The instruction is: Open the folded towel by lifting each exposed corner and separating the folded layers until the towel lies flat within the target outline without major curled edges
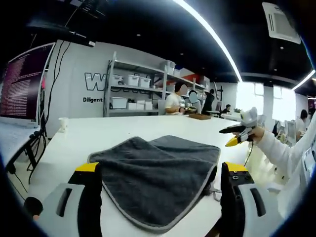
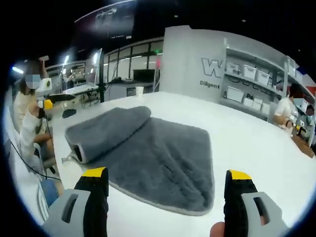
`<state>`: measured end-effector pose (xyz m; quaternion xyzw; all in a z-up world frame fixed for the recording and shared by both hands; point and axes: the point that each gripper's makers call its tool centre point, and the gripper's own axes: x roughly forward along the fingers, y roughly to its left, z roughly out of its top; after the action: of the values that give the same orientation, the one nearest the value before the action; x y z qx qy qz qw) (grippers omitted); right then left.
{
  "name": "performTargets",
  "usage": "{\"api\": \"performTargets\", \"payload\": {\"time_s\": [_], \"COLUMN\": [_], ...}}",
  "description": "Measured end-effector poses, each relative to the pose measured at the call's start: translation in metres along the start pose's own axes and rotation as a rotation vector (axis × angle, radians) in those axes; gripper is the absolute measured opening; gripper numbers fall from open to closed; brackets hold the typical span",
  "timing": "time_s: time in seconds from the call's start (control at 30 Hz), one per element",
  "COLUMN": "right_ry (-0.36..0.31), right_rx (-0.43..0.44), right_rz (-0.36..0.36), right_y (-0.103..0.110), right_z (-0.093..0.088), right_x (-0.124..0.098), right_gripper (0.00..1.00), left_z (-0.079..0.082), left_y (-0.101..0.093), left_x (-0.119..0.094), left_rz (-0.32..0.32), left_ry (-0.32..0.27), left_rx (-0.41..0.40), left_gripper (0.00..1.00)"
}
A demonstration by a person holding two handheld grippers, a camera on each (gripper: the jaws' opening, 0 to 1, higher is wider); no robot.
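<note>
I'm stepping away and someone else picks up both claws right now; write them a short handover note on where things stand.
Left claw: open, empty, hovering at the near edge of the grey towel.
Right claw: open, empty, also facing the towel.
The towel lies on the white table, one part spread out, one side folded back over itself in a thick roll.
Done: partly opened.
Left: lift the folded side's corner, peel it over, smooth flat. No target outline can be made out.
</note>
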<state>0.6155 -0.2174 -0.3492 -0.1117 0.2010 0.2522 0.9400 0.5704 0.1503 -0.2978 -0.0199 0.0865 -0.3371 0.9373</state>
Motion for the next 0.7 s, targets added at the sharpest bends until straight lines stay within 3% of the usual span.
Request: {"api": "performTargets", "payload": {"time_s": [0.13,0.33,0.7], "right_ry": [-0.029,0.020,-0.053], "right_rx": [-0.021,-0.047,-0.058], "right_rz": [0.034,0.091,0.086], "right_y": [-0.014,-0.034,-0.072], "right_z": [0.008,0.009,0.051], "right_x": [0.012,0.041,0.090], "right_gripper": [0.96,0.97,0.90], "left_z": [0.001,-0.005,-0.010], "left_y": [0.000,0.000,0.005], "left_x": [-0.002,-0.001,0.000], "left_rz": [-0.001,-0.001,0.005], "left_ry": [0.000,0.023,0.040], "left_rx": [0.009,0.022,0.027], "left_gripper": [0.99,0.99,0.99]}}
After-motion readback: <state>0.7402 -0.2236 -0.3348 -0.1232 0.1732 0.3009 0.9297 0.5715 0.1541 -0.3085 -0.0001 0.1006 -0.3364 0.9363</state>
